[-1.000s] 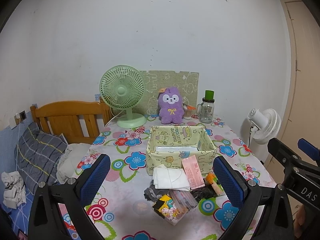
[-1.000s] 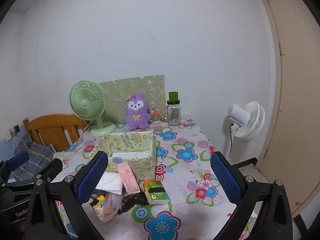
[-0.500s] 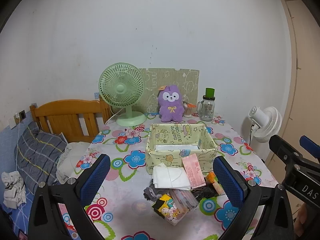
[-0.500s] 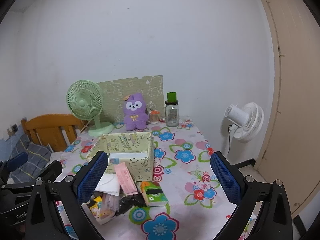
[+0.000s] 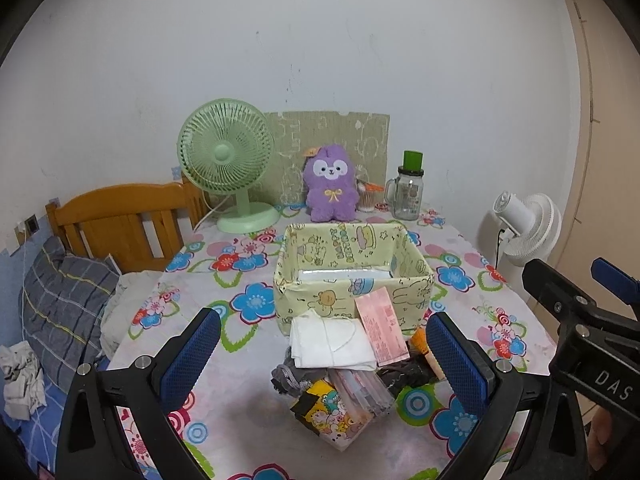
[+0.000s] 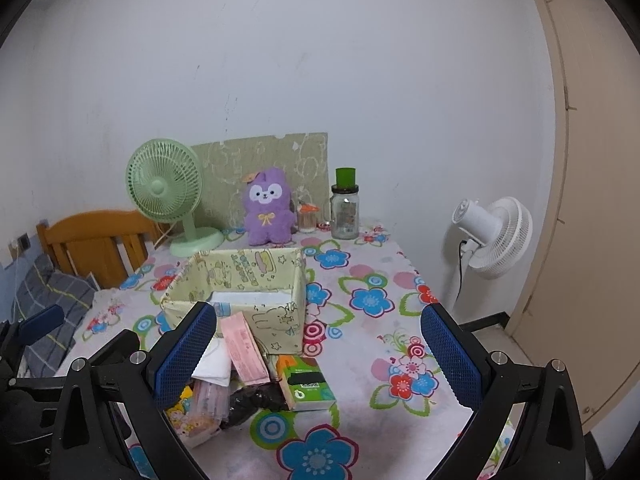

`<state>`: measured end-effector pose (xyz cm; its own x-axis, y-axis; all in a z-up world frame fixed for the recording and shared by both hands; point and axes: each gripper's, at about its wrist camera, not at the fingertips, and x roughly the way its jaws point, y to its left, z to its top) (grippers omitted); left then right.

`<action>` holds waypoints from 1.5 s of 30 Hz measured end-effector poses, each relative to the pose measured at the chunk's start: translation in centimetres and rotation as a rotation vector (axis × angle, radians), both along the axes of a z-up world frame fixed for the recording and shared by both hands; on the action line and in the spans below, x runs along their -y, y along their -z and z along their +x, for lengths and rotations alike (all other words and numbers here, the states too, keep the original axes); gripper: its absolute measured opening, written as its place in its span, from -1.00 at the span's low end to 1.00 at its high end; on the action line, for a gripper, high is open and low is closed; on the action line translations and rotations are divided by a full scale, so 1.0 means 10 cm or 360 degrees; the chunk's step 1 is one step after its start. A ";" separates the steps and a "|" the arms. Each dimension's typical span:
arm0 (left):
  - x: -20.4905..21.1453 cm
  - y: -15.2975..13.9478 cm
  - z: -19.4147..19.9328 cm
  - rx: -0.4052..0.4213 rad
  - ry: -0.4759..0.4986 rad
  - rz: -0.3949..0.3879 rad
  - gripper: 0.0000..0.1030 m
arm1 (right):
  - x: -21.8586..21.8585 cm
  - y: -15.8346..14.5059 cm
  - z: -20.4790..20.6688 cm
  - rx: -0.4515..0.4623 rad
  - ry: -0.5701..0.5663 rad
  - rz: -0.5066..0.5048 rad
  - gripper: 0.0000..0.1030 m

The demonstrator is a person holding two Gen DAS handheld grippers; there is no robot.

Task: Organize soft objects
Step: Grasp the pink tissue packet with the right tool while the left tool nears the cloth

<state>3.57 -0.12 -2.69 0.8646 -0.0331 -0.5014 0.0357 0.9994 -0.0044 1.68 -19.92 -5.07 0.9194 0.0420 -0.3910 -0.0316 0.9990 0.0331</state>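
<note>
A white plaster wall is backing a table covered with a flower-printed cloth point(image 5: 224, 412), and everything is standing or lying on that cloth. Going left to right, a wooden bed headboard point(image 5: 120, 216) is sitting beside the table, then a pale green desk fan point(image 5: 226, 160), a purple plush rabbit point(image 5: 330, 184), a glass jar with a green lid point(image 5: 408, 192), and a white floor fan point(image 5: 524, 232) off the table's right edge.

In the middle, a yellow cartoon-printed fabric box point(image 5: 352, 268) is standing open, with something pale lying flat inside. Touching its near wall, a heap of soft things is waiting: a white folded cloth point(image 5: 328, 340), a pink flat packet point(image 5: 380, 328) leaning against the box with its long axis running up toward the rim, and a green tissue pack point(image 6: 308, 384) lying flat at the heap's right end, its long axis running toward the camera.

The left gripper point(image 5: 320, 356) is hovering wide apart over the heap, gripping nothing. The right gripper point(image 6: 320, 356) is likewise spread wide and empty. Sorting seems barely begun; the next move probably calls for lowering onto one item and closing on it.
</note>
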 end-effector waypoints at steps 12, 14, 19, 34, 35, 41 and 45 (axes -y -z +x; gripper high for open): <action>0.02 0.32 0.25 -0.0097 0.0004 -0.0034 0.99 | -0.13 0.27 0.24 -0.0027 -0.0136 0.0008 1.00; 0.02 0.37 0.29 -0.0107 0.0001 -0.0028 0.99 | -0.16 0.31 0.28 -0.0024 -0.0154 0.0001 1.00; 0.07 0.52 0.41 -0.0146 0.0012 -0.0002 0.99 | -0.22 0.46 0.43 -0.0059 -0.0194 0.0009 1.00; 0.20 0.98 0.86 -0.0323 0.0064 0.0080 0.99 | -0.38 0.96 0.97 -0.0301 -0.0227 0.0030 0.85; 0.20 0.99 0.89 -0.0329 0.0064 0.0090 0.99 | -0.40 0.98 1.01 -0.0315 -0.0228 0.0026 0.84; 0.17 1.09 1.02 -0.0367 0.0045 0.0110 0.99 | -0.48 1.11 1.20 -0.0393 -0.0266 0.0037 0.69; 0.16 1.15 1.09 -0.0402 0.0048 0.0109 0.99 | -0.52 1.20 1.31 -0.0458 -0.0295 0.0063 0.54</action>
